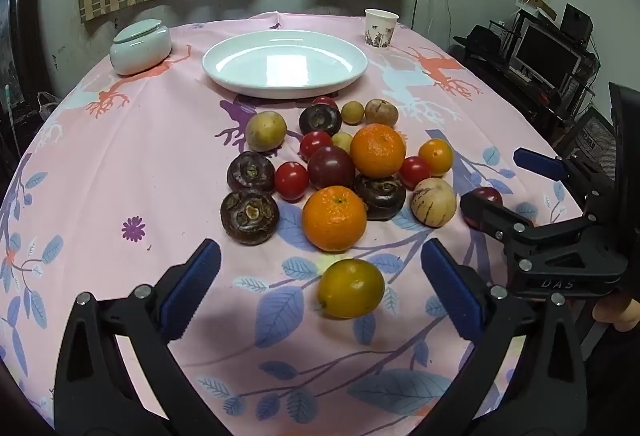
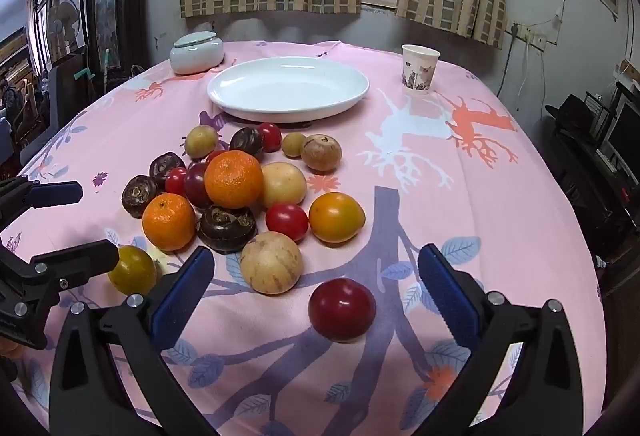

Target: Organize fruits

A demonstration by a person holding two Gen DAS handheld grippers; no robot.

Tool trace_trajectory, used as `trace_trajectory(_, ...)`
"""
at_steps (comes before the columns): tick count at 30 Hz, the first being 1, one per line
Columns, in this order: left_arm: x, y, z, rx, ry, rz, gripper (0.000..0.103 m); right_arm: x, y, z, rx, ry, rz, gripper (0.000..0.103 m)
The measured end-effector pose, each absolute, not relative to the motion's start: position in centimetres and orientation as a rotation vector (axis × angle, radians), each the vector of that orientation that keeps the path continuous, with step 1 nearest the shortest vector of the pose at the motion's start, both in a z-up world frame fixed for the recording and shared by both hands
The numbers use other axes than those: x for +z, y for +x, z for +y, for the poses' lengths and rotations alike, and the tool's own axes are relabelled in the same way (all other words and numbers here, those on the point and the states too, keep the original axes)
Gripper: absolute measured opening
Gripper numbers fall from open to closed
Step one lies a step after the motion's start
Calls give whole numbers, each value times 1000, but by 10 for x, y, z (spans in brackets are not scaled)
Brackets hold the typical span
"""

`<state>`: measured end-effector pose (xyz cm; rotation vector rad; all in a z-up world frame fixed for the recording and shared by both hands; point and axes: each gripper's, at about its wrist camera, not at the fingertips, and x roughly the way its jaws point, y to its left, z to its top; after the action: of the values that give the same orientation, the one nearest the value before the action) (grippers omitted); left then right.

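A heap of fruit lies on the pink tablecloth: two oranges (image 1: 334,218) (image 1: 377,150), dark brown round fruits (image 1: 249,212), red tomatoes (image 1: 291,180) and pale yellow fruits (image 1: 433,202). An empty white oval plate (image 1: 285,63) stands behind it, also in the right wrist view (image 2: 288,88). My left gripper (image 1: 320,268) is open, with a yellow-green citrus (image 1: 351,288) lying between its fingers. My right gripper (image 2: 316,280) is open around a dark red plum (image 2: 341,309). The right gripper also shows in the left wrist view (image 1: 500,179).
A pale green lidded jar (image 1: 140,47) stands at the back left and a paper cup (image 1: 380,28) at the back right. The table edge drops off on the right toward shelves with a monitor (image 1: 544,59). Curtains hang behind the table.
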<state>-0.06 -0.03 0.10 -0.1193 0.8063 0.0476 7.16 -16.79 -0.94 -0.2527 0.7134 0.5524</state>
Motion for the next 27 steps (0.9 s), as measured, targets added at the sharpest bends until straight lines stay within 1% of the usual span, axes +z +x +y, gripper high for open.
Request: trace_trajectory(27, 1, 0, 2, 41, -141, 809, 101, -11, 72, -167, 552, -253, 715, 102)
